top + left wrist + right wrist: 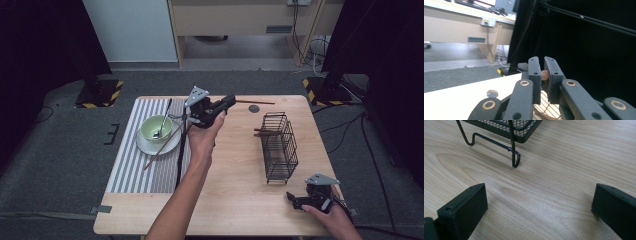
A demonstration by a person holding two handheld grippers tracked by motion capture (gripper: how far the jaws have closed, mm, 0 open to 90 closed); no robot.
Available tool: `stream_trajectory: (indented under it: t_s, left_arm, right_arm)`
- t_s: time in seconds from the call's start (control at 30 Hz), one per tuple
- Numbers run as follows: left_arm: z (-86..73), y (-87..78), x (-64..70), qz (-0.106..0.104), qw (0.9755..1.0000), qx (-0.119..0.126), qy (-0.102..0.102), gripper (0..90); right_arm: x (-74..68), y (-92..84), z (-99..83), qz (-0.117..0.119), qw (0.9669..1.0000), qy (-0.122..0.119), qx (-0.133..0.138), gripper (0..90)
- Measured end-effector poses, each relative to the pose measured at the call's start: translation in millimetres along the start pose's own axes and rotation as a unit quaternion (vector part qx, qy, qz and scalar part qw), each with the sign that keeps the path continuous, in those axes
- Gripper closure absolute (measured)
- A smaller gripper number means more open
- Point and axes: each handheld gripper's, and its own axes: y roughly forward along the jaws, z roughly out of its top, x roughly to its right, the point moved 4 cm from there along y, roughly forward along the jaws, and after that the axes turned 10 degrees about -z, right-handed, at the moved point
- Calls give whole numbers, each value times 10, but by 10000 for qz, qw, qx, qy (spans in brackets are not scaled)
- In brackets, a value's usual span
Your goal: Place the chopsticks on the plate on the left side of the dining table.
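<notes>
Chopstick (255, 102), upper centre of the high view: a thin, dark brown stick that juts rightward from your left claw (227, 101), its long axis running almost level across the frame, above the far edge of the surface (235, 185). In the left gripper view the left claw (542, 60) is clenched on it, and the stick's rough, round brown end (545, 75) shows pinched between the two black jaws.

Key relation: the wire basket (280, 147) stands to the lower right of the stick's free tip, near but apart from it. The basket is tall and open at the top, and one chopstick (265, 132) already lies in its upper part. As you hold the stick it points past the basket's far end, so judge that the tip must swing toward the bottom of the frame before it can enter.

Your left hand alone carries the stick. Your right claw (295, 200) rests at the lower right of the frame, just below the basket's near end. In the right gripper view the right claw (540, 192) is released, its jaws set wide on bare wood before the basket's foot (515, 160).

At left centre, a further chopstick (162, 147) leans across the plate (150, 147) beside the green bowl (156, 127).
</notes>
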Motion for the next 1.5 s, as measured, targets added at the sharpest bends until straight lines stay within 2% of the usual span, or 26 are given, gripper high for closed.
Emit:
stream_trajectory:
  t_s: [0.1, 0.2, 0.3, 0.47, 0.67, 0.8, 1.13, 1.5]
  left_arm:
    - [-6, -101, -87, 197, 9998, 32, 34, 839]
    - [7, -199, -156, 322, 9994, 144, -14, 838]
    - [5, -278, -217, 445, 9989, 146, -2, 838]
    - [-39, -391, -308, 559, 9983, 141, -5, 838]
    - [-115, -528, -421, 689, 9974, 189, -111, 838]
    - [-166, -617, -483, 794, 9967, 151, -77, 838]
    - [-301, -857, -653, 1005, 9947, 126, -180, 838]
    - [-428, -1035, -785, 1146, 9930, 75, -260, 838]
  right_arm:
    - [0, 0, 0, -1, 10000, -2, 1, 3]
    - [0, 0, 0, 3, 10000, 0, 0, 4]
    - [0, 0, 0, 3, 10000, 1, 0, 3]
    - [0, 0, 0, 0, 10000, 2, 0, 3]
    - [0, 0, 0, 0, 10000, 0, 1, 4]
    - [0, 0, 0, -1, 10000, 0, 1, 4]
    - [0, 0, 0, 0, 10000, -1, 2, 4]
    - [0, 0, 0, -1, 10000, 0, 0, 4]
